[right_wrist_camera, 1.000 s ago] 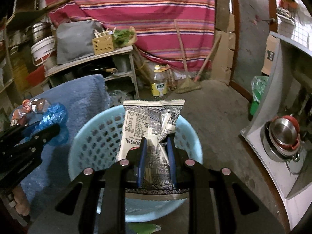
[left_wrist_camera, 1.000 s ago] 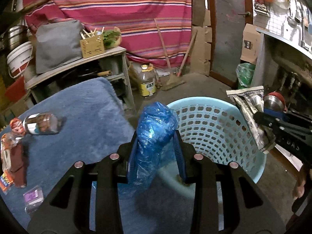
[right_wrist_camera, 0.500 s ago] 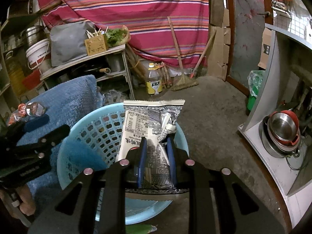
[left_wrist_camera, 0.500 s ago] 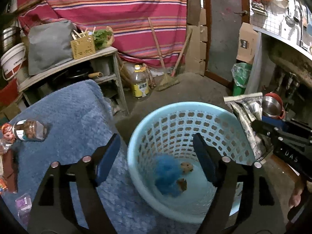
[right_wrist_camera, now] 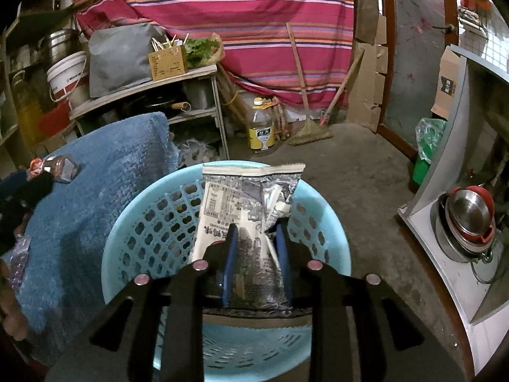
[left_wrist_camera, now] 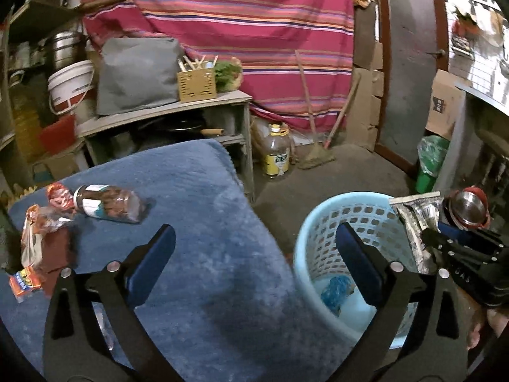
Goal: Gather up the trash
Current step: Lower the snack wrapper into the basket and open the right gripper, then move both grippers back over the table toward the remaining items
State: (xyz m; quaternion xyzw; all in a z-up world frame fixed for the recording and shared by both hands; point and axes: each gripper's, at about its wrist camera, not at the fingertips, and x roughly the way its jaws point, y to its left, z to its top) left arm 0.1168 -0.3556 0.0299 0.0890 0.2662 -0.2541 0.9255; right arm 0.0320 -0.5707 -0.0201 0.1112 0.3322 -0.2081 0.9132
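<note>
The trash is in three places: a crumpled blue plastic bag lies at the bottom of the round light-blue plastic basket with holes in its wall; a silver and white printed snack packet hangs over that basket; more trash waits on the fluffy blue cloth; the left gripper has its jaws as wide apart as they go; they have just been opening, and nothing is between them; one blue pad is over the cloth and the other is over the basket; the right gripper has the snack packet between its blue pads; its jaws have just been opening a little, and from the pictures I cannot tell if the pads press on the packet or have let go; the packet stands up above the basket's middle; in the left wrist view the same packet sticks up at the basket's right rim; on the cloth, at the left, a clear plastic bottle with a white label lies on its side; just beside it are red and orange wrappers; farther back a big yellowish oil jug stands on the grey floor; a broom leans on the red striped cloth behind it.
</note>
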